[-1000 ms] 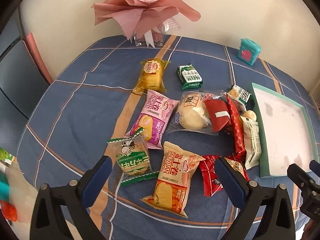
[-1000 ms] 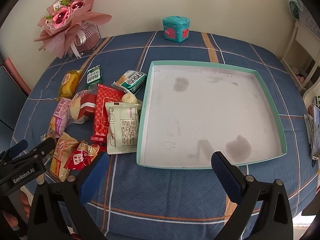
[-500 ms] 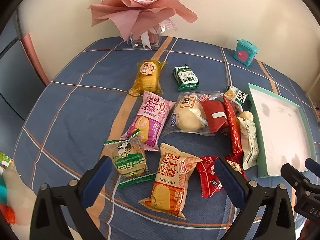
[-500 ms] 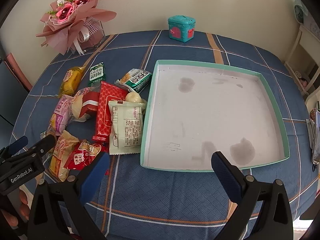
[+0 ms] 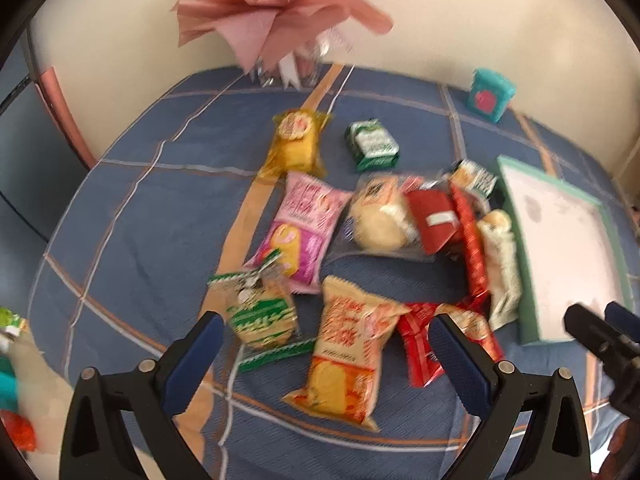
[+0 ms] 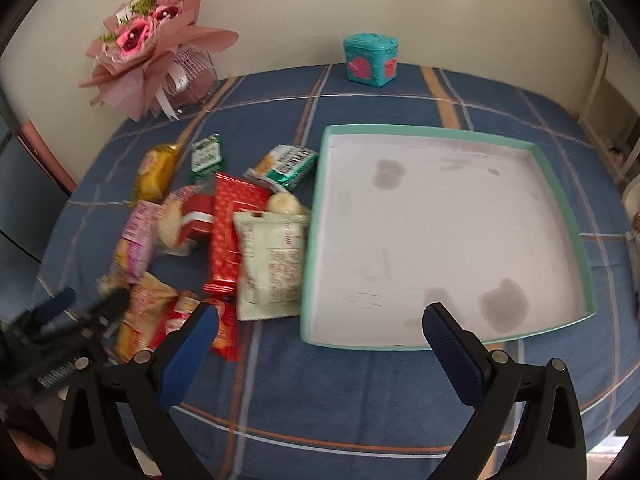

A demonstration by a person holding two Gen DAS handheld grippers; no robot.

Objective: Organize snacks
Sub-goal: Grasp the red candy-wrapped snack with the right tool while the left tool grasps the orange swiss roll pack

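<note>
Several snack packets lie in a heap on the blue checked tablecloth, left of a shallow teal-rimmed tray (image 6: 558, 196) with a bare white floor. My left gripper (image 5: 324, 344) is open above an orange packet (image 5: 348, 344), with a green-and-white packet (image 5: 262, 312) by its left finger and a small red packet (image 5: 418, 344) by its right. A pink packet (image 5: 304, 228), a bun in clear wrap (image 5: 380, 220), a yellow packet (image 5: 294, 146) and a green packet (image 5: 372, 144) lie farther back. My right gripper (image 6: 318, 332) is open over the tray's near left corner, beside a white packet (image 6: 272, 264) and a long red packet (image 6: 230, 232).
A pink flower bouquet (image 5: 280, 8) stands in a clear vase at the table's back, and a small teal box (image 6: 370, 58) sits near the wall. The table's edge curves round on the left. A white shelf (image 6: 616, 120) stands off the right side.
My left gripper has moved forward and down toward the orange packet, so the snacks look larger. My right gripper has shifted left toward the tray's left edge. Both stay open.
</note>
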